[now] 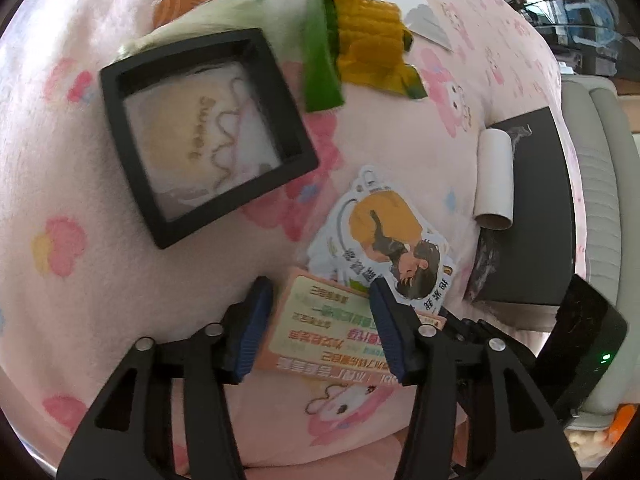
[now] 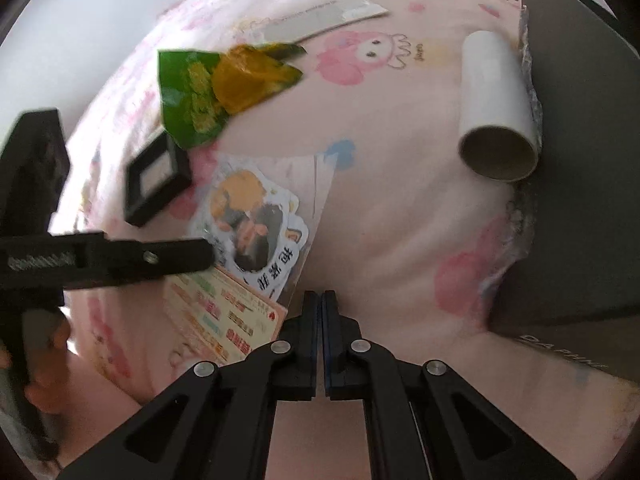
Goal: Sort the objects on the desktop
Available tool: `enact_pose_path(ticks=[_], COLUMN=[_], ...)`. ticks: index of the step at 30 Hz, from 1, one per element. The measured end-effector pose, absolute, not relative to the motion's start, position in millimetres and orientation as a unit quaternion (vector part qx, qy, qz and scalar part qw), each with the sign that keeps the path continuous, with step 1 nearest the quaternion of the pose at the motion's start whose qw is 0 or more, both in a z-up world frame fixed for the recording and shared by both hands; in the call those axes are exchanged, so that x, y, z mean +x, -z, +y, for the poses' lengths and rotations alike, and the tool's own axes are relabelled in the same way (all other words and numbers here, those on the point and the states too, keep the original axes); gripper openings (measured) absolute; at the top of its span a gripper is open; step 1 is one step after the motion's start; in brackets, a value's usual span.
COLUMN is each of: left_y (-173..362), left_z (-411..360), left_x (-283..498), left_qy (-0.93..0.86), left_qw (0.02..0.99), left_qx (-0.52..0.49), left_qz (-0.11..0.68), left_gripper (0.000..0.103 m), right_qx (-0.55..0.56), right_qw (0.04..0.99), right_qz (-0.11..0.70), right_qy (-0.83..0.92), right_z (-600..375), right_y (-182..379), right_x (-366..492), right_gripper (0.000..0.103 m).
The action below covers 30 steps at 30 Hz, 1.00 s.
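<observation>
Left wrist view: your left gripper (image 1: 320, 320) stands with its blue pads (image 1: 252, 320) apart on either side of a pink printed card (image 1: 320, 328), neither pad pressing on it. The card lies on the pink cartoon blanket (image 1: 400, 140), its far edge under a die-cut sticker (image 1: 380, 240). A black square frame (image 1: 204, 136) lies further off, a cardboard tube (image 1: 494, 176) to the right. In the right wrist view, your right gripper (image 2: 322, 308) has its pads together, holding nothing, just beside the card (image 2: 224, 312).
</observation>
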<state>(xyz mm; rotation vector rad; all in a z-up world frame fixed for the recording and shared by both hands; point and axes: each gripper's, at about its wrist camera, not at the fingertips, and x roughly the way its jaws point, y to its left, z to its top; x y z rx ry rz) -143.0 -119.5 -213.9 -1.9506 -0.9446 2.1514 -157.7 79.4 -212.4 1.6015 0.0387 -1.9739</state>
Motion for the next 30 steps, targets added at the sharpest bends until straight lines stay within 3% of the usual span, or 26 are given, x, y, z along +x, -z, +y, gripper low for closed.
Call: enact_pose_path(ticks=[7, 18, 20, 22, 24, 28, 29, 30], left_y=[208, 213, 213, 213, 213, 213, 212, 212], left_z=[-125, -128, -129, -129, -128, -126, -125, -124], left_x=[-146, -148, -147, -147, -147, -147, -147, -146], left_qy=[-0.710, -0.707, -0.708, -0.708, -0.708, -0.710, -0.710, -0.710], left_qw=[0.051, 0.050, 0.050, 0.050, 0.051, 0.058, 0.060, 0.063], left_qx=[-0.621, -0.622, -0.621, -0.620, -0.620, -0.622, -0.622, -0.623], left_qz=[-0.328, -0.332, -0.333, -0.333, -0.333, -0.327, -0.325, -0.323], left_gripper=[0.047, 0.047, 0.047, 0.047, 0.047, 0.047, 0.047, 0.048], right_qx=[0.584, 0.599, 0.604, 0.612, 0.616, 0.617, 0.614, 0.608], right_qw=[0.307, 0.278, 0.297, 0.312, 0.318, 0.325, 0.329, 0.329], right_qz=[0.009, -0.063, -0.083, -0.091, -0.086, -0.066, -0.062, -0.048], right_qy=[0.752, 0.748, 0.735, 0.721, 0.715, 0.713, 0.714, 0.721], right_z=[82, 102, 98, 93, 88, 79, 78, 77], right_y=[183, 189, 193, 198, 205, 212, 212, 210], right_x=[-149, -161, -159, -158, -155, -151, -150, -148], right_gripper=[0.003, 0.003, 0.008, 0.025, 0.032, 0.032, 0.029, 0.019])
